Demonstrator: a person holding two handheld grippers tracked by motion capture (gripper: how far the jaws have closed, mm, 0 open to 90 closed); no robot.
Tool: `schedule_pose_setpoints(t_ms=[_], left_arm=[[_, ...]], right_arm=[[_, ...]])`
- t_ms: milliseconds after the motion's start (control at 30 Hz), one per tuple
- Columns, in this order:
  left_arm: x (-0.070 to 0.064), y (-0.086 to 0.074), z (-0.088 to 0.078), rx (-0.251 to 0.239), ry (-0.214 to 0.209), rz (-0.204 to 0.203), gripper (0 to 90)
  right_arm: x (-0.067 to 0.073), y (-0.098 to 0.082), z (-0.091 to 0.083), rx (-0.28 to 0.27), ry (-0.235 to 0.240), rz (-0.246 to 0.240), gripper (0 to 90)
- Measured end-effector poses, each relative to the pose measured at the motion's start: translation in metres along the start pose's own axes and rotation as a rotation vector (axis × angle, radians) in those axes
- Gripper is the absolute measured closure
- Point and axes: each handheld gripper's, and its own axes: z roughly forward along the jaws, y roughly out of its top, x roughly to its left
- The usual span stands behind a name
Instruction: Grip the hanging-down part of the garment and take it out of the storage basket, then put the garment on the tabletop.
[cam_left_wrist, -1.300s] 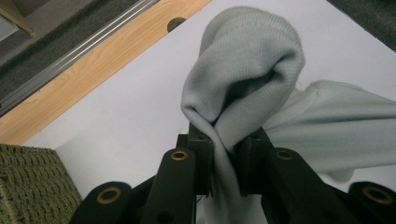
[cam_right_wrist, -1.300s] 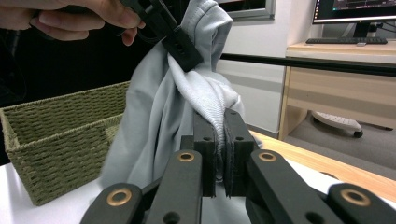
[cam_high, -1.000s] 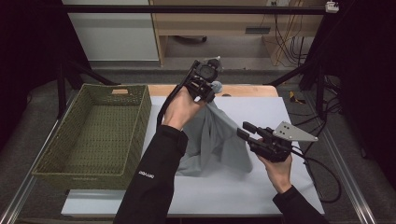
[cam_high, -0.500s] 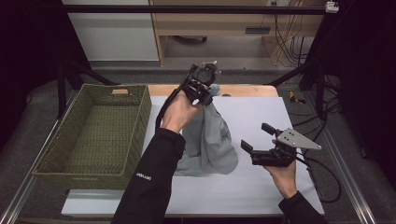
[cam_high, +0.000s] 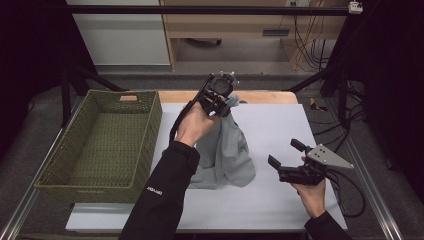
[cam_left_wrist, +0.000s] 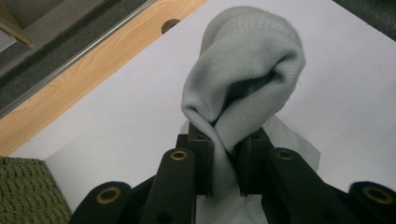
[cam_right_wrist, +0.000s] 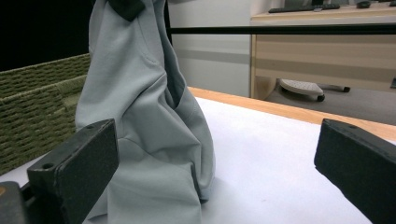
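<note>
A grey garment (cam_high: 225, 150) hangs from my left gripper (cam_high: 223, 101), which is raised over the back middle of the white table (cam_high: 280, 125). In the left gripper view the jaws are shut on a ribbed cuff (cam_left_wrist: 243, 88) of the garment, at the left gripper (cam_left_wrist: 225, 161). The garment's lower part rests bunched on the table. My right gripper (cam_high: 285, 155) is at the right near the front, low over the table, its jaws wide apart and empty. In the right gripper view the garment (cam_right_wrist: 149, 126) hangs just ahead between the spread jaws of the right gripper (cam_right_wrist: 219, 154).
A woven green basket (cam_high: 100, 145) stands at the left of the table; its wall (cam_right_wrist: 32, 107) shows behind the garment in the right gripper view. A wooden strip (cam_high: 260, 96) runs along the table's far edge. A black cable (cam_high: 350, 195) trails from the right gripper.
The left gripper lifted the garment higher, drawing it into a taller, narrower drape. The right gripper pulled back from the garment toward the front right and stands open.
</note>
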Motion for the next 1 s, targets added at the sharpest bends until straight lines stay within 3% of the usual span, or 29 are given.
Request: schedule_pose_setpoints(t_ms=[233, 333, 400, 533, 633, 900, 1000], left_arm=[[-0.007, -0.018, 0.011, -0.049, -0.026, 0.034, 77.3], [-0.007, -0.029, 0.016, -0.081, -0.039, 0.023, 77.1], [-0.005, -0.036, 0.018, -0.099, -0.047, 0.036, 77.0], [-0.004, -0.051, 0.025, -0.142, -0.072, 0.013, 76.6], [-0.003, -0.061, 0.031, -0.144, -0.085, 0.01, 76.4], [-0.014, -0.076, 0.057, -0.109, -0.116, 0.026, 75.8], [-0.018, -0.075, 0.058, -0.125, -0.114, 0.032, 68.9]], right_arm=[[-0.002, -0.007, -0.002, 0.004, 0.011, -0.029, 0.5], [-0.001, -0.009, -0.001, 0.006, 0.014, -0.005, 0.5], [0.0, -0.01, -0.002, 0.012, 0.022, -0.011, 0.5], [0.0, -0.014, -0.002, 0.016, 0.02, -0.02, 0.5], [0.0, -0.015, -0.003, 0.019, 0.026, 0.003, 0.5], [-0.004, -0.019, -0.006, 0.025, 0.022, 0.004, 0.5], [-0.004, -0.018, -0.006, 0.02, 0.024, 0.016, 0.5]])
